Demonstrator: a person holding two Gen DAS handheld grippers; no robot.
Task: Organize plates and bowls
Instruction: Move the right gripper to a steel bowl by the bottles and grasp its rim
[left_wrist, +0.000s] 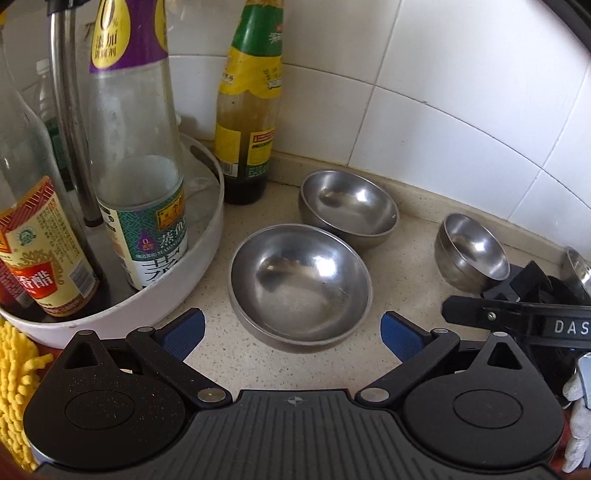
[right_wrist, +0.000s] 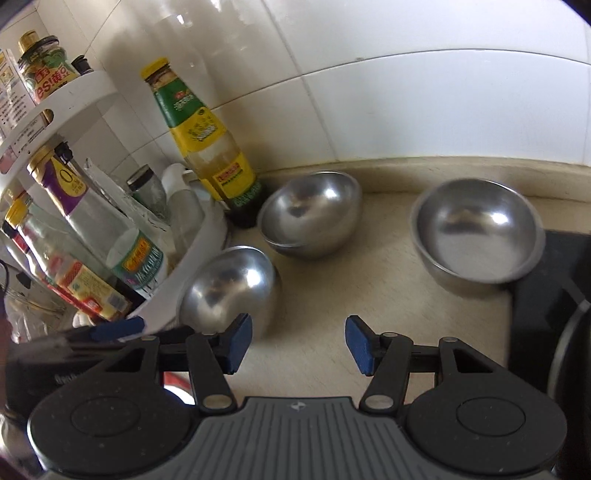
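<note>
Left gripper (left_wrist: 291, 334): jaws wide apart, nothing held, just short of nearest steel bowl (left_wrist: 299, 282) on countertop (left_wrist: 410, 266). Second steel bowl (left_wrist: 349, 206) touching behind it, beside green-yellow sauce bottle (left_wrist: 251, 110). Small third bowl (left_wrist: 471, 253) well apart to the right. Right gripper (right_wrist: 298, 345): jaws apart, empty, over bare counter btwn bowls; right-hand bowl blurred, poss. overlapping black hob edge (right_wrist: 546, 280). White condiment rack (left_wrist: 177, 273) w/ bottles at left.

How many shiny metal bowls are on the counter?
3 for sure: nearest bowl beside the white rack, another behind it by the sauce bottle, a third farther right. A partly hidden fourth is possible.
</note>
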